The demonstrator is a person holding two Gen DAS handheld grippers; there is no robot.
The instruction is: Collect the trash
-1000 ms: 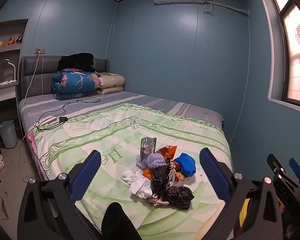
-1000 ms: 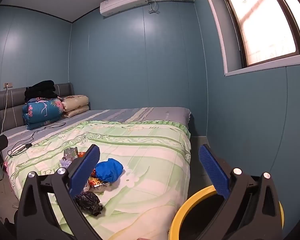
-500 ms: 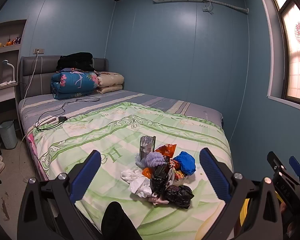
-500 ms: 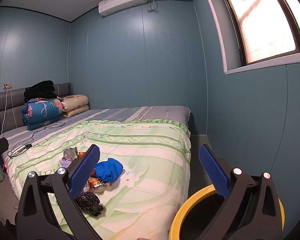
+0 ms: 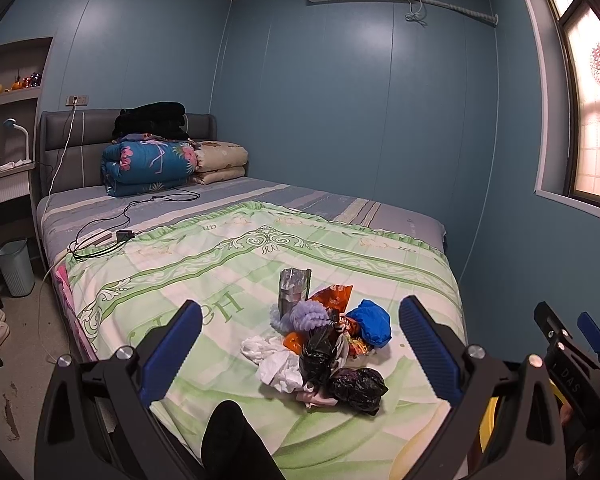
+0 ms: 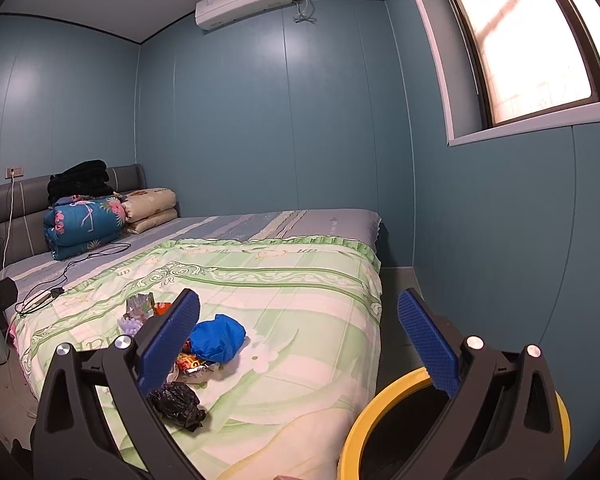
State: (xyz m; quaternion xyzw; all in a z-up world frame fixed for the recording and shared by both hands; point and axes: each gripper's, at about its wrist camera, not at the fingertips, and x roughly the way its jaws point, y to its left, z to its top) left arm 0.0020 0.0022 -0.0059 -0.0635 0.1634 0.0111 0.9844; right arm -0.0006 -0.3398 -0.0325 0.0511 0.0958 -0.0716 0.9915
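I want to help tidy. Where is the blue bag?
The blue bag lies on the bed, at the right edge of the trash pile, in both views.

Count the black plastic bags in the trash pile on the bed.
2. One black bag lies at the near edge of the pile; a second black bag sits upright mid-pile, beside the white plastic. More may be buried underneath.

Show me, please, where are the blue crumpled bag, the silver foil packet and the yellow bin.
blue crumpled bag (image 5: 370, 322): left wrist view, on its rounded top.
silver foil packet (image 5: 293, 288): left wrist view, on the middle of its upright face.
yellow bin (image 6: 384, 404): right wrist view, on the left part of its rim.
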